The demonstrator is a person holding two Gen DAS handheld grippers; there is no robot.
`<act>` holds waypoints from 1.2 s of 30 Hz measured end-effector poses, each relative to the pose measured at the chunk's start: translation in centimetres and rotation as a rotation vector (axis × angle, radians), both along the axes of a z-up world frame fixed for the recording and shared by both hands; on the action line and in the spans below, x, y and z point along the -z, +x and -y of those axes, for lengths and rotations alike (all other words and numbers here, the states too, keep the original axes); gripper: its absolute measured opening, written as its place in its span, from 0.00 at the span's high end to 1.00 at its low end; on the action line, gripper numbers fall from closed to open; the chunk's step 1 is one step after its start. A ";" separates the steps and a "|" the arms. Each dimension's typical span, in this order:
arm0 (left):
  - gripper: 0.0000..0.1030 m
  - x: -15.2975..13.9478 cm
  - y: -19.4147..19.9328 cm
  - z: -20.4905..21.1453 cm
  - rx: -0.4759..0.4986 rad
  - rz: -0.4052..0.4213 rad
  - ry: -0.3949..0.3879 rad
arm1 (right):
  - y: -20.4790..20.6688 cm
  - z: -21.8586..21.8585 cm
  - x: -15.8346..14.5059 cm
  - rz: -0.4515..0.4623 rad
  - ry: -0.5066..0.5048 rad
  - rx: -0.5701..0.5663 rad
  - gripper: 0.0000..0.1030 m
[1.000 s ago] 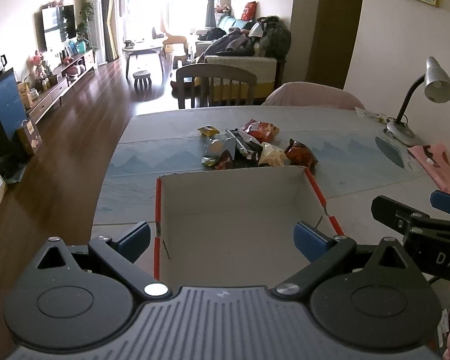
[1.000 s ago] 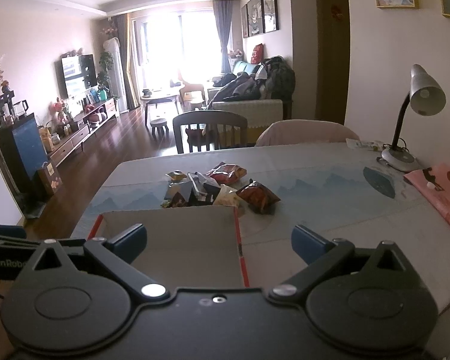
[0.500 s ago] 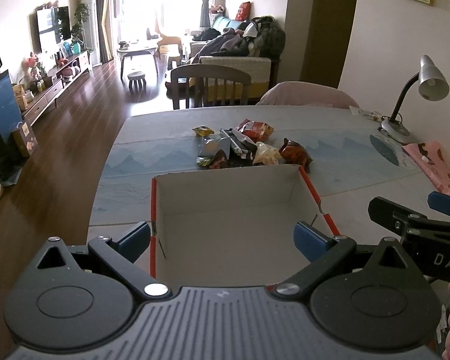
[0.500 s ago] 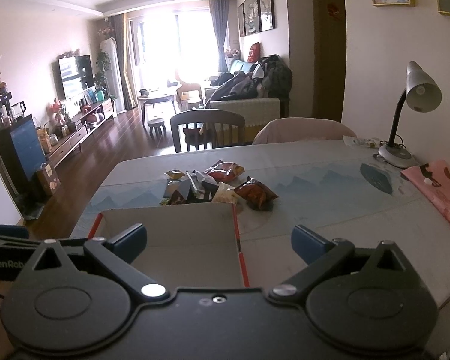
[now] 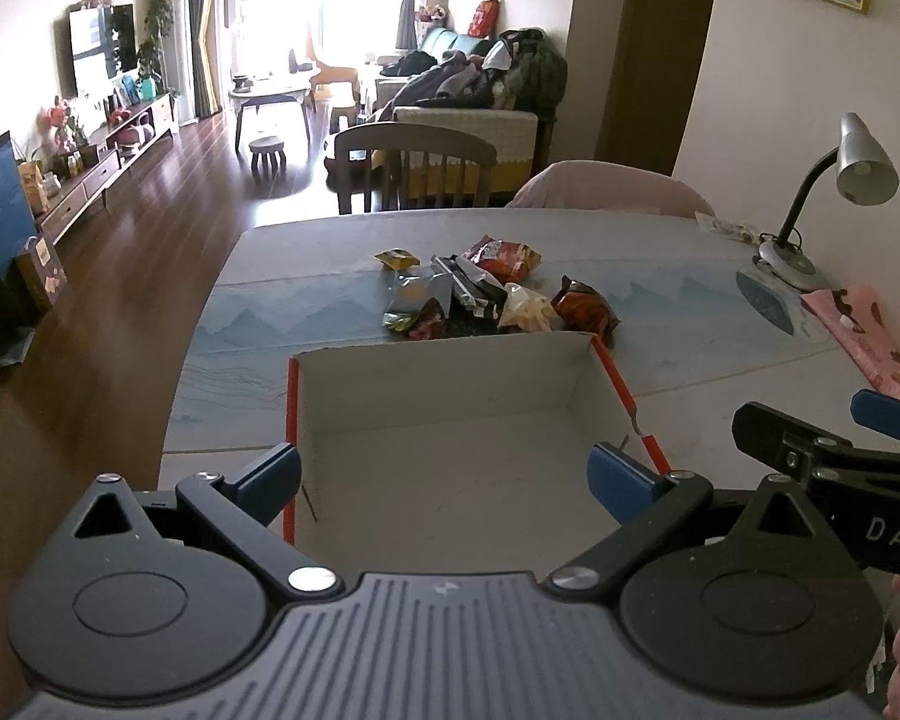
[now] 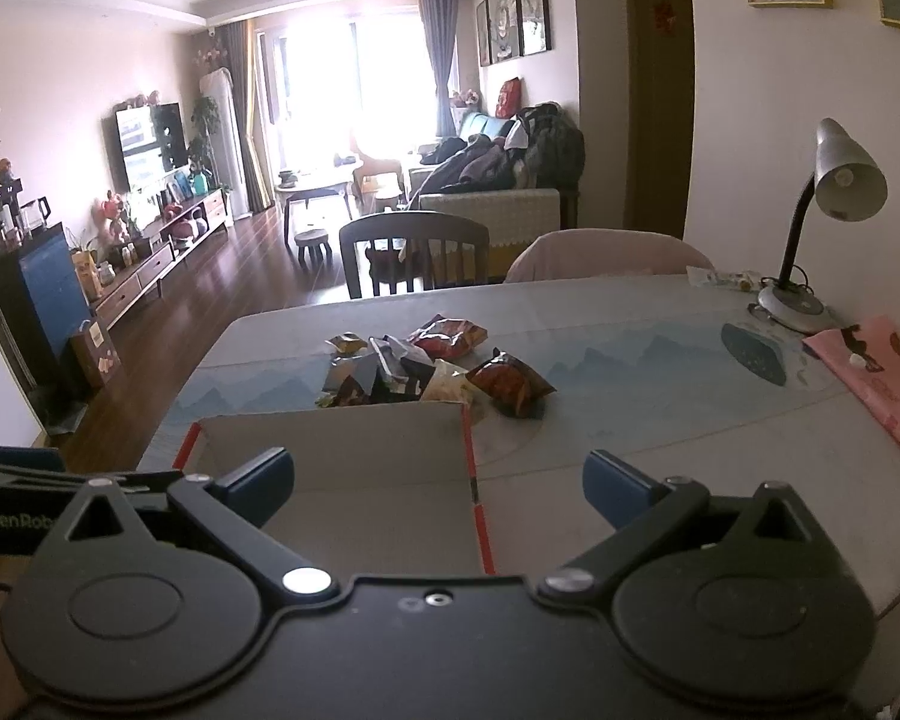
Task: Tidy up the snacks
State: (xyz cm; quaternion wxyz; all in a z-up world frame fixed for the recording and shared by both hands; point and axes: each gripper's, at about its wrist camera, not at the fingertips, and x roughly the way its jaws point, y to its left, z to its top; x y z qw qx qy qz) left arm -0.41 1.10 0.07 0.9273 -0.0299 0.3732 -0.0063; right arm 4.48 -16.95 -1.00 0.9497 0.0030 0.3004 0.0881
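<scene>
Two grippers hang side by side over the near edge of the table (image 5: 678,348), both empty. Left gripper (image 5: 444,477): matte black linkage arms, blue pads, jaws spread wide, nothing between them; its ribbed grey housing fills the bottom of the left wrist view. Right gripper (image 6: 438,477): same build, smooth black housing, jaws likewise spread wide and empty.

Cardboard box (image 5: 450,396): shallow, rectangular, open-topped, pale grey-white inside, thin red trim along its side edges. It sits at the near edge of the table, directly below the left gripper; the right gripper straddles its right-hand wall. Inside is bare.

Snack packets (image 5: 486,294): loose heap of crinkled foil and plastic pouches just beyond the box's far wall, toward the middle of the table. A red glossy bag (image 5: 501,255) lies at the far side, a small yellow packet (image 5: 397,258) at the far left, a crumpled dark red-brown bag (image 5: 588,309) at the right end, a pale one beside it. Whether the nearest packets touch the box wall cannot be told.

Table surface is smooth, grey-blue, printed with a mountain pattern. Metal gooseneck lamp (image 6: 834,192) stands near the far right corner; pink patterned cloth (image 6: 876,378) lies flat at the right edge.
</scene>
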 end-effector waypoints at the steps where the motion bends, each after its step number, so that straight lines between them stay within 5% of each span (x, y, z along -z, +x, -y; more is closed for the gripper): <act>1: 0.01 0.1 0.4 0.2 0.000 -0.004 0.002 | 0.3 0.0 0.1 -0.003 -0.001 -0.002 0.00; 20: 0.01 -1.5 11.5 0.7 -0.043 -0.055 0.106 | 12.8 1.4 -0.5 -0.116 -0.036 -0.188 0.01; 27: 0.01 -3.4 18.9 0.4 -0.031 -0.123 0.061 | 19.8 2.5 -2.5 -0.194 -0.029 -0.277 0.03; 36: 0.01 -2.2 27.9 -0.5 -0.070 -0.265 -0.002 | 29.0 3.9 -1.1 -0.317 -0.057 -0.323 0.05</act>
